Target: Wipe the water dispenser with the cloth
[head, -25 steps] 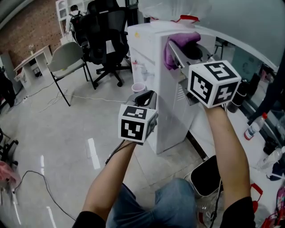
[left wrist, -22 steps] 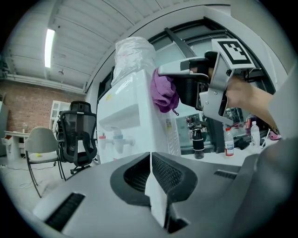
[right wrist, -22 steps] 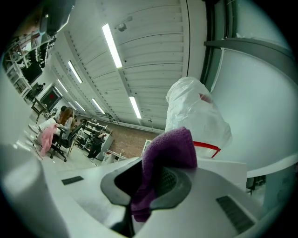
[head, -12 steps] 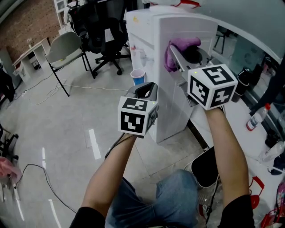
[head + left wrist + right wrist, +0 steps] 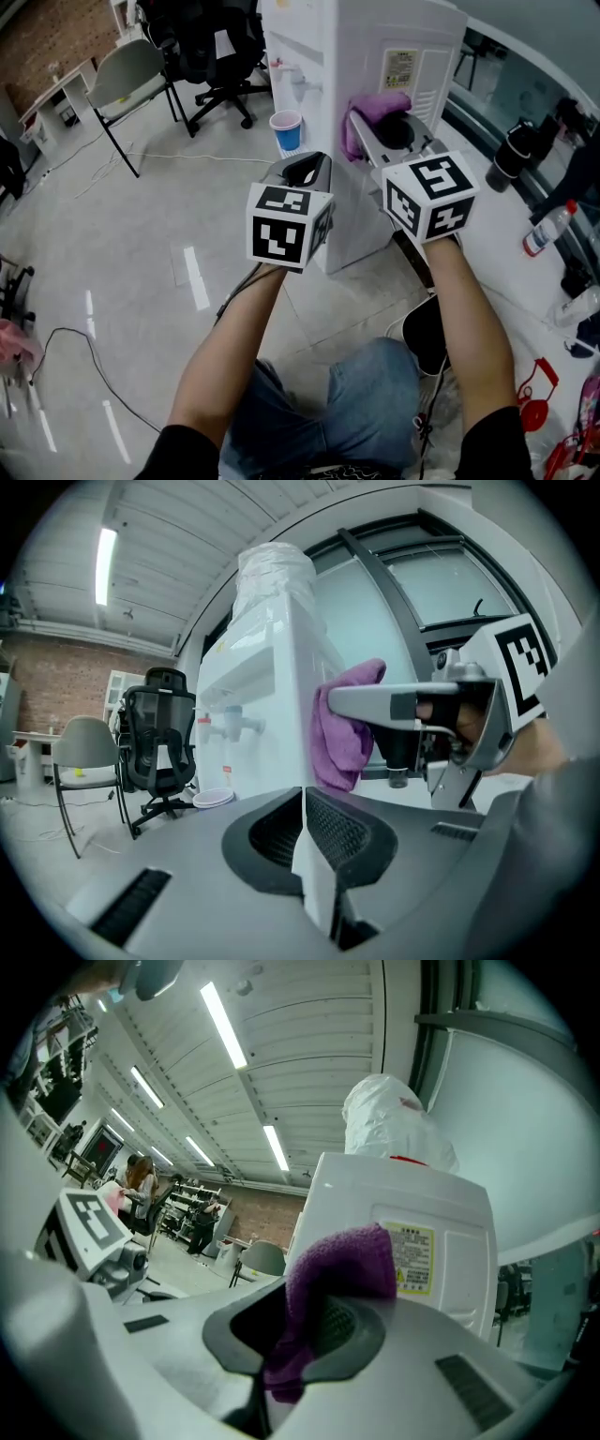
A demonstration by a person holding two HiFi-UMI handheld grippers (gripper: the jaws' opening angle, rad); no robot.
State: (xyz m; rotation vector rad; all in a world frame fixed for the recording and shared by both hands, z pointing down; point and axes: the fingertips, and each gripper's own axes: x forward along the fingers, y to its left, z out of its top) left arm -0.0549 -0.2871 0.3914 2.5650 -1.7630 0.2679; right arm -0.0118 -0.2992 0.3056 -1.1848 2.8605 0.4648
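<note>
The white water dispenser [image 5: 375, 56] stands straight ahead, with a plastic-wrapped bottle on top [image 5: 394, 1119]. My right gripper [image 5: 367, 131] is shut on a purple cloth [image 5: 373, 108], which lies against the dispenser's side panel just below the yellow label [image 5: 400, 67]. In the right gripper view the cloth [image 5: 337, 1274] bulges out from between the jaws in front of the panel [image 5: 441, 1222]. My left gripper [image 5: 302, 173] is shut with nothing in it, held left of the dispenser's front corner. The left gripper view shows the dispenser [image 5: 272, 686], the cloth [image 5: 342, 733] and the right gripper [image 5: 403, 705] beside it.
A blue paper cup [image 5: 287, 131] sits under the dispenser's taps. Black office chairs [image 5: 211, 47] and a grey chair [image 5: 127, 80] stand behind on the left. A black bin [image 5: 427, 333] is by my right leg. Bottles [image 5: 548, 230] stand on the right counter. Cables cross the floor [image 5: 94, 366].
My right gripper has slid the cloth down the dispenser's side panel, from near the top edge to below the label. The left gripper stays shut and has drifted little.
</note>
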